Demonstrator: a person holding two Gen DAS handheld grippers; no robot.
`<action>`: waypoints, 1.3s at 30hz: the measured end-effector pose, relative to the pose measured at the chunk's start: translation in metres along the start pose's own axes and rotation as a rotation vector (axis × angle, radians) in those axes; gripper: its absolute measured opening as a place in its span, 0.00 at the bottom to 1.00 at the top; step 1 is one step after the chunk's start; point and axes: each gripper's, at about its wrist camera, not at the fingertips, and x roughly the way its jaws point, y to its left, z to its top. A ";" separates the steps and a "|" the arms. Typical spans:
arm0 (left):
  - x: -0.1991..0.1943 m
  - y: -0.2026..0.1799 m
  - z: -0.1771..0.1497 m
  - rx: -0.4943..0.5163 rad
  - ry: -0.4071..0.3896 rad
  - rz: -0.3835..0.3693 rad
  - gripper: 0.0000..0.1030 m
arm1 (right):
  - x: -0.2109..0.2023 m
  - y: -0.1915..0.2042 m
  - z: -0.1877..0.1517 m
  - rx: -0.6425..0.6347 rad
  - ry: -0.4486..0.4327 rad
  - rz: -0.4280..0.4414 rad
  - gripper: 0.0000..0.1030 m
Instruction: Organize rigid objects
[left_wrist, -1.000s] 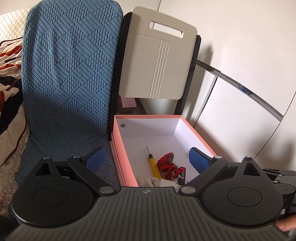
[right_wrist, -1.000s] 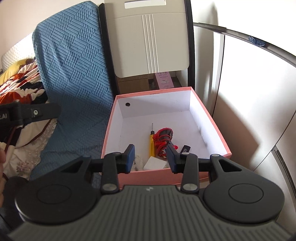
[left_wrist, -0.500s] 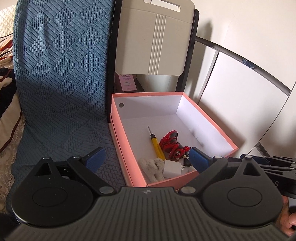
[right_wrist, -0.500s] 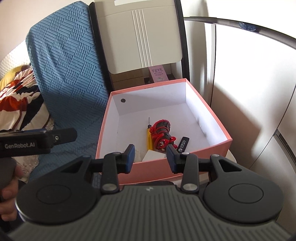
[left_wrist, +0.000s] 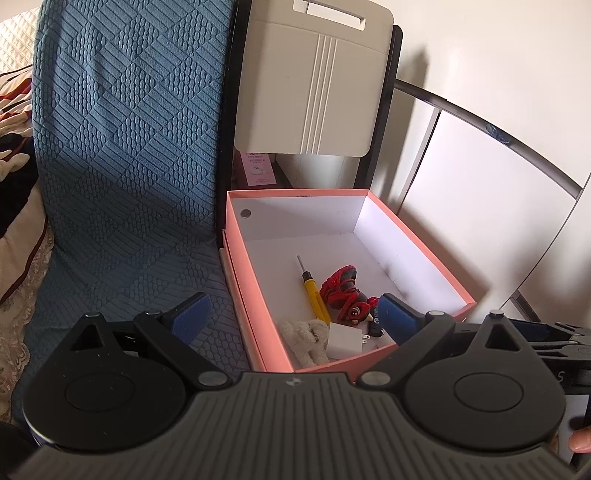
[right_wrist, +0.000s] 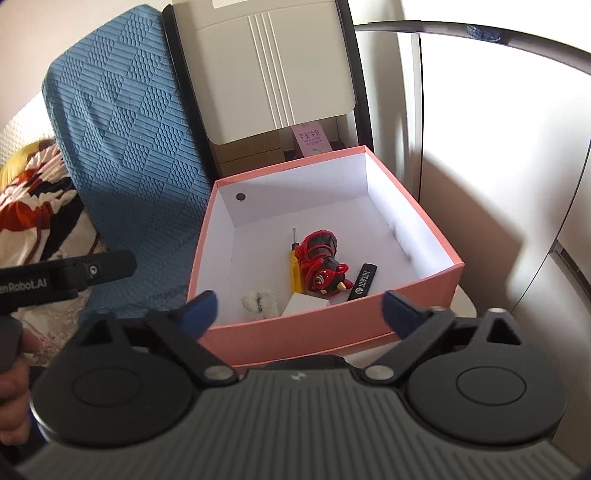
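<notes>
Box: a pink cardboard box with a white lining (right_wrist: 332, 325) sits open-topped beside the blue quilted cover (left_wrist: 122, 177), right in front of both cameras.
Contents: everything is huddled toward the near wall, a yellow-handled screwdriver (left_wrist: 314, 293), a red and black toy figure (right_wrist: 321, 258), a slim black stick with white lettering (right_wrist: 364, 281), a white plug adapter (left_wrist: 346, 339) and a small fluffy white toy (left_wrist: 306, 334).
Left gripper: the left gripper (left_wrist: 291, 314) hangs above the near left corner of the box, fingers spread wide, nothing between them.
Right gripper: the right gripper (right_wrist: 301, 310) faces the near wall, fingers apart and empty too, framing the pile from above.
Why so: both tools held high and open reads like lining up a reach, with the box kept square so either side can drop in.
Backdrop: a cream plastic case with a slot handle (left_wrist: 314, 81) leans upright behind the box.
Judgement: the rigid pieces look gathered already; the soft toy among them may be the odd one out.
Risk: items touch one another, so a grab could drag a neighbour.
</notes>
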 end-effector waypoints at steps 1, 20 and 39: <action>-0.001 0.000 0.001 -0.001 -0.003 -0.002 0.96 | 0.001 0.000 0.001 0.001 0.002 -0.004 1.00; -0.007 0.001 0.005 -0.019 -0.024 0.000 0.97 | -0.007 0.006 0.006 -0.069 -0.021 -0.077 1.00; -0.010 0.000 0.008 -0.019 -0.039 0.000 0.98 | -0.007 0.010 0.005 -0.081 -0.014 -0.075 1.00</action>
